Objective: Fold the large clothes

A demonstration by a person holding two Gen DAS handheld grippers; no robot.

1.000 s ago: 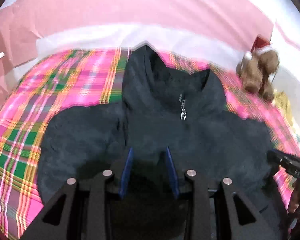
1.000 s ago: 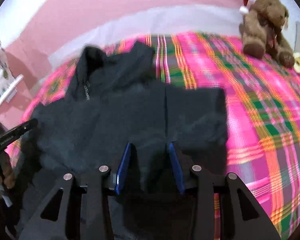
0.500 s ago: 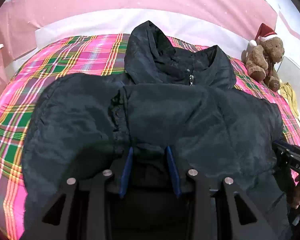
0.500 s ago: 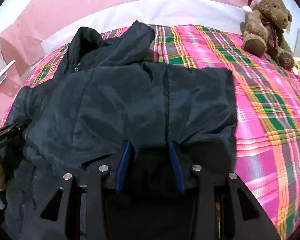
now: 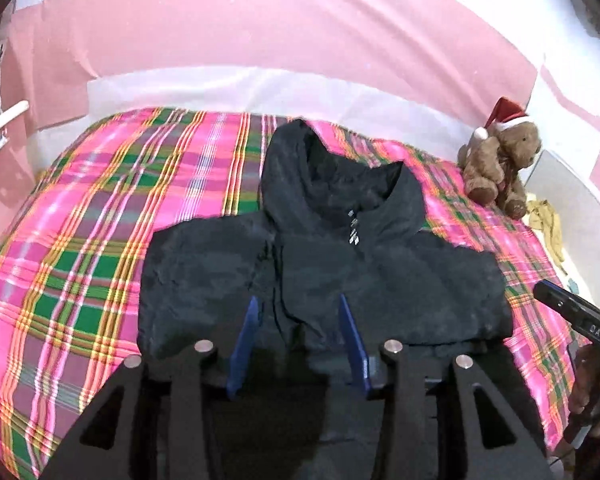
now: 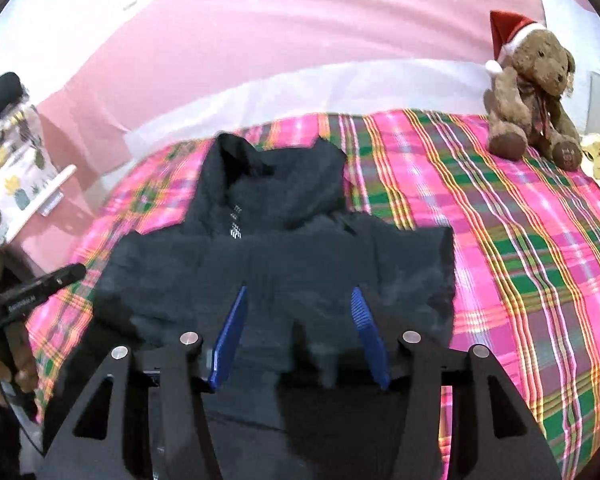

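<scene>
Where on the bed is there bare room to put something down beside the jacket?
Bare plaid bedspread lies left of the dark hooded jacket, out to the bed's edge. A second wide patch lies between the jacket and the teddy bear. The middle, under the jacket and both grippers, is crowded.

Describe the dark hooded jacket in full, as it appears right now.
The jacket is dark navy to black, with a soft matte look. It lies flat on the plaid bedspread, folded into a rough rectangle, hood pointing toward the far wall and a zipper with pale markings at the collar. Its near edge sits between both grippers' opening jaws; whether they touch it is unclear.
</scene>
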